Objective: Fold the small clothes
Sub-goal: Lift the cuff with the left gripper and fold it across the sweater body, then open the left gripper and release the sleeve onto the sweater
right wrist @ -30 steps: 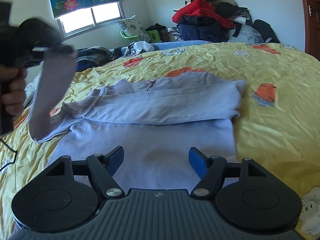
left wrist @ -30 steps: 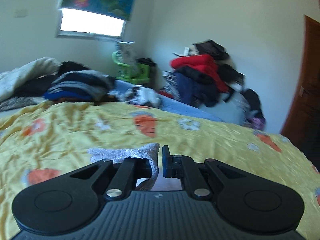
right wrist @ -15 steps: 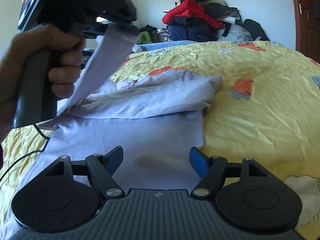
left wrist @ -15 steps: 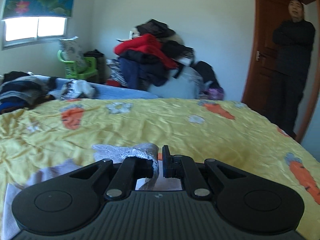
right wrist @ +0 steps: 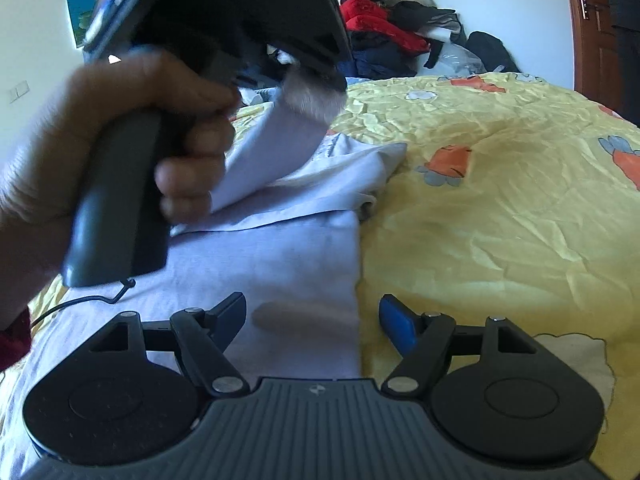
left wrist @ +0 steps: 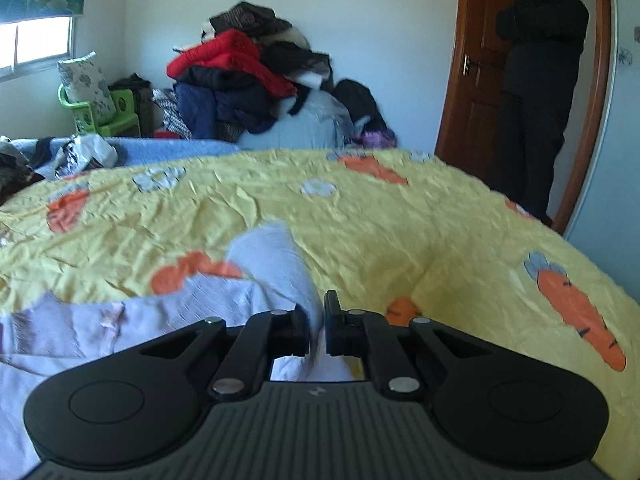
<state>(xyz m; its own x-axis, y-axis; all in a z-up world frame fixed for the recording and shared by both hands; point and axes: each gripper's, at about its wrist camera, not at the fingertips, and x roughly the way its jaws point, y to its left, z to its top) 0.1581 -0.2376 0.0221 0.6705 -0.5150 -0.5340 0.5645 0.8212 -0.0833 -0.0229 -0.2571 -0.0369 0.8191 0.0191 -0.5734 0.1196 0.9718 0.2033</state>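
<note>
A small pale lilac garment (right wrist: 288,264) lies partly folded on the yellow carrot-print bedspread (right wrist: 500,208). My left gripper (left wrist: 318,322) is shut on its sleeve (left wrist: 276,264), whose cuff end reaches forward over the spread. From the right wrist view, a hand holds that left gripper (right wrist: 308,68) above the garment's upper part, the sleeve (right wrist: 272,144) hanging from it in a taut strip. My right gripper (right wrist: 312,312) stands open low over the garment's near right edge, nothing between its fingers.
A heap of dark and red clothes (left wrist: 248,80) is stacked against the far wall. A green chair with a cushion (left wrist: 100,108) stands below the window. A person in dark clothes (left wrist: 540,88) stands in the brown doorway at right. Bedspread to the right lies bare.
My left gripper has carried the sleeve rightward across the garment and lower, swinging its view from the window toward the door. The right gripper has shifted slightly toward the garment's right edge, jaws unchanged.
</note>
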